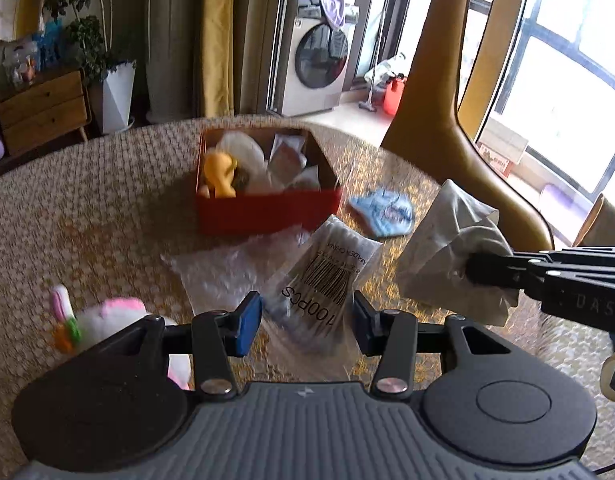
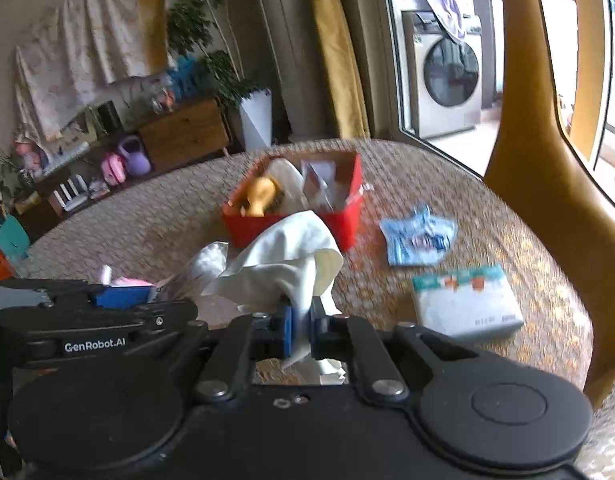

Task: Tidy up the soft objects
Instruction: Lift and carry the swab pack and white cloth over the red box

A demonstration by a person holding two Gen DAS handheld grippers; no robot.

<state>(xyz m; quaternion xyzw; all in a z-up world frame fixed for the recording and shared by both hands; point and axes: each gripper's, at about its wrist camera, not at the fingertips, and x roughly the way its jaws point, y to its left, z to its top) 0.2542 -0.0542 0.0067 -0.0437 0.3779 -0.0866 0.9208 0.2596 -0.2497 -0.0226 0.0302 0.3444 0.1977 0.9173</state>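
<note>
Soft items scattered around an open red cardboard box (image 1: 267, 210)

A crumpled white cloth (image 2: 283, 268) hangs pinched above the table; a clear bag of cotton swabs (image 1: 327, 280) printed "100PCS" lies flat near the box, a pale blue packet (image 1: 383, 210) right of it, a pink-and-white plush toy (image 1: 107, 320) left.

- Plush toy (image 1: 107, 320): largely hidden behind the left gripper's body.
- Box (image 1: 267, 210) contents: blurred; only a yellow toy (image 1: 219, 174) is clear.
- Blue packet (image 2: 417, 240): print unreadable.
- Cloth (image 2: 283, 264): lower end hidden between fingers (image 2: 287, 330).
</note>
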